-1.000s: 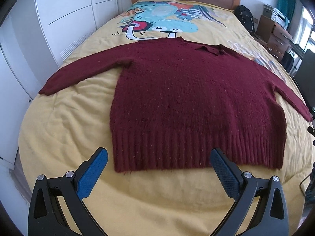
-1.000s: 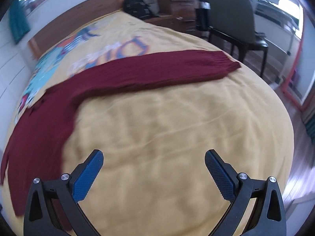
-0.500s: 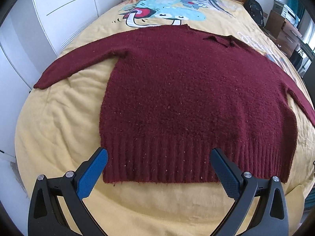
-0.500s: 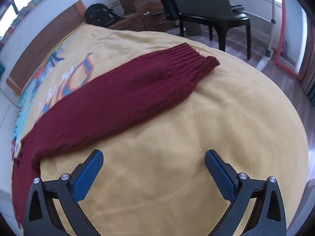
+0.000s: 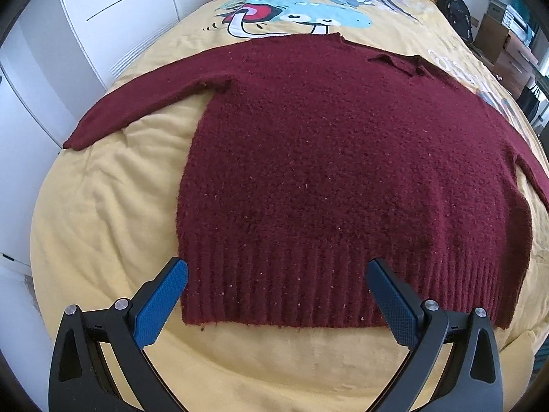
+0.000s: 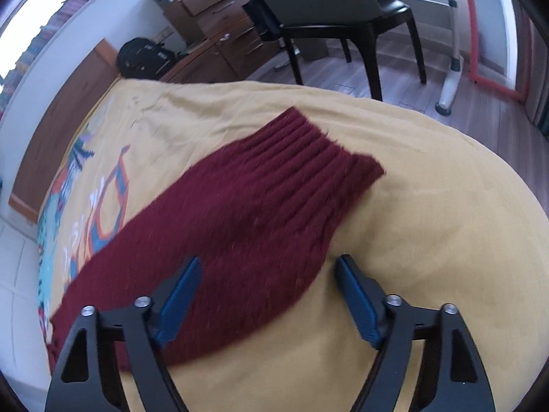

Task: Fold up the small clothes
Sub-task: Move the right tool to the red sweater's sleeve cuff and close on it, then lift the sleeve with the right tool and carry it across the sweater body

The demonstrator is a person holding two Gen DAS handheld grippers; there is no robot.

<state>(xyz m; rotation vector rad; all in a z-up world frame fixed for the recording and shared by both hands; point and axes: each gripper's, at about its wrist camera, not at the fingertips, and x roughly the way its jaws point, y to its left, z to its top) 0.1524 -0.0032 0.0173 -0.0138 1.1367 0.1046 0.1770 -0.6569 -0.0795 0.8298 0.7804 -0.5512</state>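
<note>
A dark red knit sweater (image 5: 343, 178) lies flat, face up, on the yellow bed cover (image 5: 103, 213), sleeves spread to both sides. My left gripper (image 5: 274, 274) is open and empty, its blue pads standing over the ribbed hem (image 5: 308, 292) at the sweater's lower left. In the right wrist view the sweater's right sleeve (image 6: 247, 226) runs diagonally, its ribbed cuff (image 6: 329, 151) at the far end. My right gripper (image 6: 267, 274) is open and empty, close over the sleeve a little short of the cuff.
White wardrobe doors (image 5: 68, 34) stand left of the bed. A dark chair (image 6: 326, 17), wooden drawers (image 6: 219, 20) and a black backpack (image 6: 144, 58) stand on the right side. The bed's rounded edge (image 6: 480, 206) drops off just beyond the cuff.
My left gripper has moved forward until its pads are over the sweater's hem. My right gripper has moved toward the right sleeve and narrowed a little; the cuff now looms much nearer.
</note>
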